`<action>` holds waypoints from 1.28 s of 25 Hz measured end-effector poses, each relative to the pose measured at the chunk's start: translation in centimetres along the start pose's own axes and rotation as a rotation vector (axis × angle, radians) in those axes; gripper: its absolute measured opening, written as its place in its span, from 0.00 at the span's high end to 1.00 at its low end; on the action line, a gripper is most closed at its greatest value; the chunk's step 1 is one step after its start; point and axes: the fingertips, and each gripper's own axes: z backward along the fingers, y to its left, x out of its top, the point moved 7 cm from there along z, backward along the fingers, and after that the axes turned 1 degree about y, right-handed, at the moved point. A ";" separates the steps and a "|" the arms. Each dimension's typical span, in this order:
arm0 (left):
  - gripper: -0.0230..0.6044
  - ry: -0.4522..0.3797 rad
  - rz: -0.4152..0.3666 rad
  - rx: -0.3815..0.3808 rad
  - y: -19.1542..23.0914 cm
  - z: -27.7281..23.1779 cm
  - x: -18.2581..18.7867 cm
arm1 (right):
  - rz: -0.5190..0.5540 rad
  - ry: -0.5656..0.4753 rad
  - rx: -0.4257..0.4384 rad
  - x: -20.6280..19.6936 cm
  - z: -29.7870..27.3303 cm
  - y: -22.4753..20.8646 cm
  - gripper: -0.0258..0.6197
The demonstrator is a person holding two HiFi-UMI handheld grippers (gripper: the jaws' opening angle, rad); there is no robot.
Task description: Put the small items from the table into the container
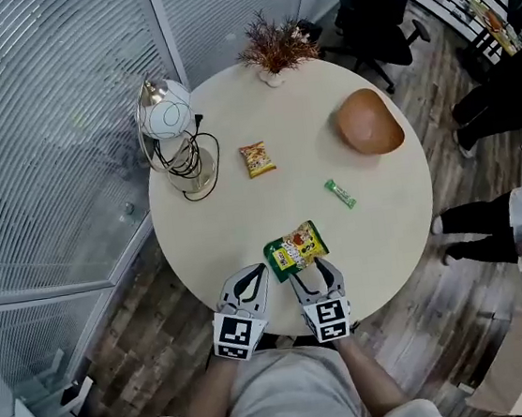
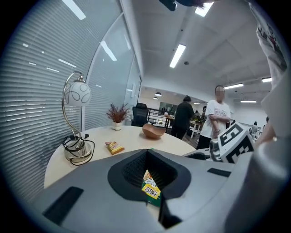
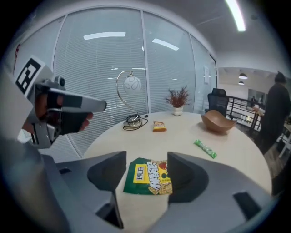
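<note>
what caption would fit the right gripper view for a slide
Right hand-held gripper, jaws open either side of a green snack packet on the round table, brown bowl beyond.

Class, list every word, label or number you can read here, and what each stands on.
No text can be read.
Green snack packet: yellow label with characters, too blurred.
Orange snack packet: print too small.
Green wrapped stick: any print too small.

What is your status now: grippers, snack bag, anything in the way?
Left gripper shut, empty. Right gripper open, astride green snack bag, not gripping. Bag flat on table, bowl far side. Green stick lies between them.
</note>
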 end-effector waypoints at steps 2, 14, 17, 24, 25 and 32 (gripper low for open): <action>0.98 0.004 0.008 0.020 0.1 -0.2 0.2 | 0.009 0.045 0.010 -1.1 -1.6 -0.6 0.51; 0.98 0.017 0.052 0.170 1.7 0.7 0.6 | 0.082 0.273 0.000 -4.6 -10.0 -3.9 0.39; 0.98 0.018 0.061 0.203 2.2 1.0 0.7 | 0.045 0.304 0.028 -4.6 -10.5 -4.0 0.39; 0.98 0.018 0.078 0.245 3.5 0.4 0.6 | 0.073 0.367 0.086 -4.2 -11.0 -4.1 0.51; 0.98 0.018 0.081 0.248 3.5 0.3 0.6 | 0.082 0.377 0.098 -4.2 -10.9 -4.1 0.54; 0.98 0.019 0.082 0.238 2.4 -1.2 0.8 | 0.097 0.385 0.162 -4.1 -10.1 -4.4 0.69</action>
